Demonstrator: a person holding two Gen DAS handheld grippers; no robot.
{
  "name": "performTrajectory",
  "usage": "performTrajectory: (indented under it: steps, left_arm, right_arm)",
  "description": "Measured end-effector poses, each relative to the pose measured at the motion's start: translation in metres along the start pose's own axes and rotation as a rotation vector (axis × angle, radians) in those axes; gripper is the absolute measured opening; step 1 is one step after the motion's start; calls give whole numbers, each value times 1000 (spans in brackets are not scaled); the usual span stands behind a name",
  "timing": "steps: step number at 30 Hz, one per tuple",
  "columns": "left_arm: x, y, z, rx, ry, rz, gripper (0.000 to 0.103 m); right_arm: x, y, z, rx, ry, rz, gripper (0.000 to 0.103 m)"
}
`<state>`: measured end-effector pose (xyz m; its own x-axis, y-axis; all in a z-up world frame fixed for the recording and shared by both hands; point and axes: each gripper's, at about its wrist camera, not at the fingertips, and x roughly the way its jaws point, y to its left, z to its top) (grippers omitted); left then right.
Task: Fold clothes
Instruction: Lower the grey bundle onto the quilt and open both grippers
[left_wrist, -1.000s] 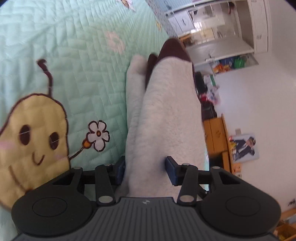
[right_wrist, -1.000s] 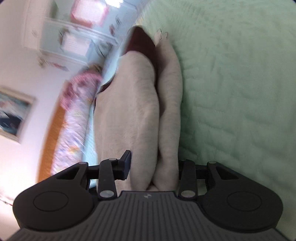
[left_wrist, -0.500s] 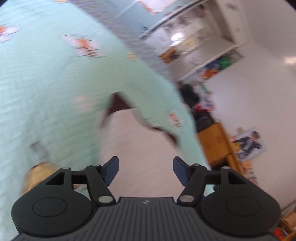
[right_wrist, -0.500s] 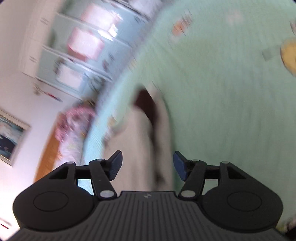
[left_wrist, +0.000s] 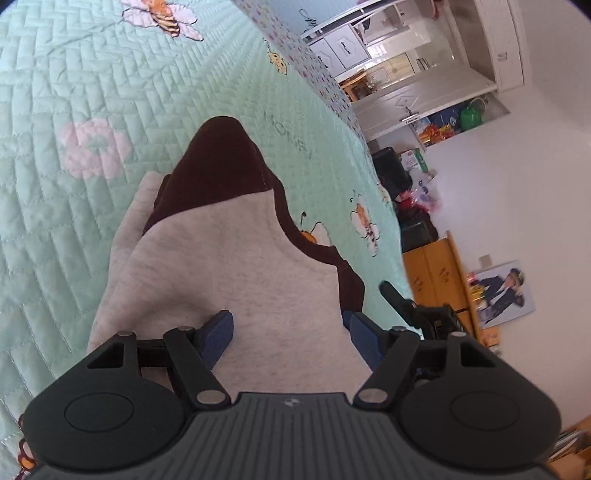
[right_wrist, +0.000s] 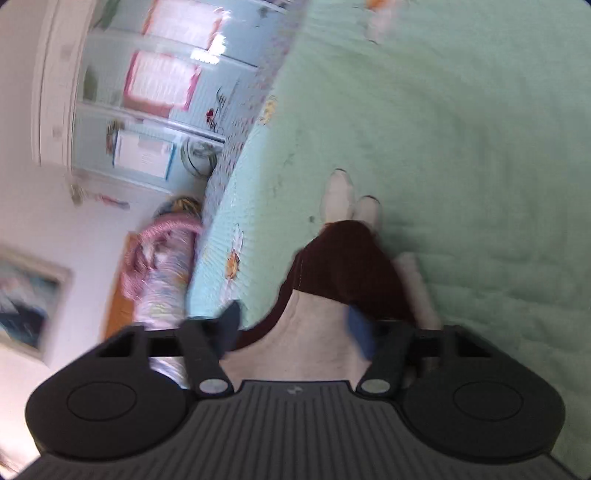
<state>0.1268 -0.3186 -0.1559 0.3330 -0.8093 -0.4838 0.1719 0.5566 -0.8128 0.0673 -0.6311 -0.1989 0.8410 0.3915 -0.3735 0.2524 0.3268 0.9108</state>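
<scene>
So the grey and maroon garment (left_wrist: 236, 266) is lying folded on the mint green quilted bedspread (left_wrist: 74, 206), close to the edge of the bed, with the dark maroon part pointing away from both cameras. The left tool (left_wrist: 288, 328) sits low over the grey end with its jaws spread wide; they've just been opening, and the blue pads (left_wrist: 216, 336) aren't pinching anything, the fabric just lies under and between them. The right tool (right_wrist: 295, 328) is over the same garment (right_wrist: 325, 332) from the other side, jaws about half apart and just been closing a bit, no grip on the cloth as far as I can see, though that view is pretty blurry. In the left view the right tool's black tip (left_wrist: 397, 297) pokes in beside the bed edge.
</scene>
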Motion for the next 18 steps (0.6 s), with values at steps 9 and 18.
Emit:
performTrajectory:
  steps: [9,18]
  left_arm:
    - [-44,-15,7,27,-37,3,78]
    - [-43,-22,14,58,-7,41,79]
  right_arm:
    - [-61,57,-35,-181,-22,149,72]
    - [-59,13,-75,-58,24,20,77]
